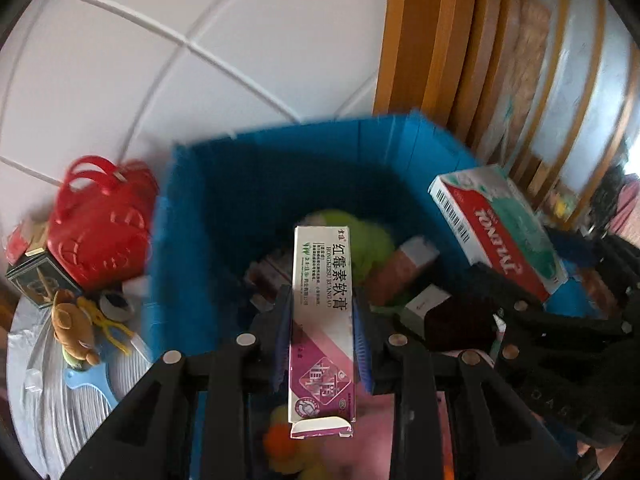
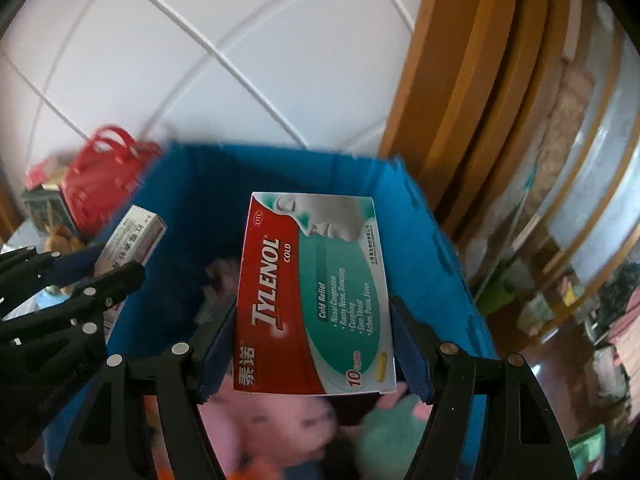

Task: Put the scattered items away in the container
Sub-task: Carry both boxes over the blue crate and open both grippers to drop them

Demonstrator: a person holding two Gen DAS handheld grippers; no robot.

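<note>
1. The blue container (image 1: 312, 168) stands open at the top. A red basket (image 1: 100, 224) sits at 9 o'clock, outside its wall.
2. The left gripper (image 1: 322, 336) is clamped on a thin ointment box (image 1: 322, 304) over the container.
3. The right gripper (image 2: 314, 344) is clamped on a Tylenol box (image 2: 316, 292), also above it.
4. Things deep inside the container look blurry.
</note>
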